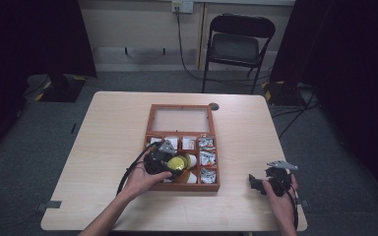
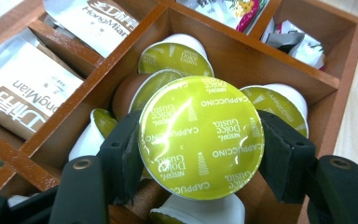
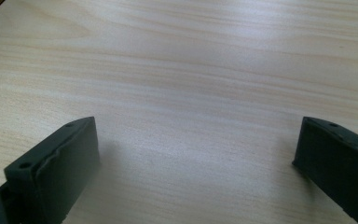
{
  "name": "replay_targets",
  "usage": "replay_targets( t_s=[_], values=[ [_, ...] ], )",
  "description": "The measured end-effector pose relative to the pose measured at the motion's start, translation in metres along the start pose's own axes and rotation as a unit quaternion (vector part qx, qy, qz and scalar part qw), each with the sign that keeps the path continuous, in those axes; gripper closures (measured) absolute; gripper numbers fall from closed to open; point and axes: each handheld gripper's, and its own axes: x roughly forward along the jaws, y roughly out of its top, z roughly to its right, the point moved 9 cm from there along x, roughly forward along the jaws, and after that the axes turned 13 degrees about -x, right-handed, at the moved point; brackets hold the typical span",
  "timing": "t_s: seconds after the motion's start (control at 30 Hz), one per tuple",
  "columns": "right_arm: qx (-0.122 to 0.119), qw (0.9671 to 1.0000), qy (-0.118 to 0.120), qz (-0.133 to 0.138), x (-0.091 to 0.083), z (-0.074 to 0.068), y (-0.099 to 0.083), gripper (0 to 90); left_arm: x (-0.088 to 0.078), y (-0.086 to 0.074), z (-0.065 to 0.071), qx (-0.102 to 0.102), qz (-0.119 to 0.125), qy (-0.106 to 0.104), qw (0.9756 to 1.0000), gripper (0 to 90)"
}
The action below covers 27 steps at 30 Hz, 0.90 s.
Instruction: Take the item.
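Observation:
A wooden compartment box lies mid-table with its glass lid open toward the far side. My left gripper hangs over the box's near compartment and is shut on a green-lidded coffee capsule marked "Cappuccino", a jaw pressing each side of it. More capsules lie below it in that compartment. Near the table's front right edge my right gripper rests, held by a hand. Its jaws stand wide apart over bare wood, open and holding nothing.
Other compartments hold white and brown sachets and crumpled wrappers. A black folding chair stands beyond the table's far edge. Dark curtains hang at both sides. Cables trail across the grey floor.

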Motion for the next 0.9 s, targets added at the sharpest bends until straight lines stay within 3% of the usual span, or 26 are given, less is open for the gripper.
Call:
replay_targets(
  t_s=[0.33, 0.67, 0.9],
  values=[
    [0.0, 1.0, 0.0, 0.0, 0.0, 0.0, 0.0, 0.0, -0.005, 0.003, 0.004, 0.003, 0.009, -0.003, 1.0, 37.9],
    [0.0, 1.0, 0.0, 0.0, 0.0, 0.0, 0.0, 0.0, -0.02, 0.013, 0.006, 0.001, 0.037, -0.012, 0.9992, 37.9],
    [0.0, 1.0, 0.0, 0.0, 0.0, 0.0, 0.0, 0.0, -0.029, 0.013, 0.008, 0.009, 0.041, -0.01, 0.9991, 37.9]
  ],
)
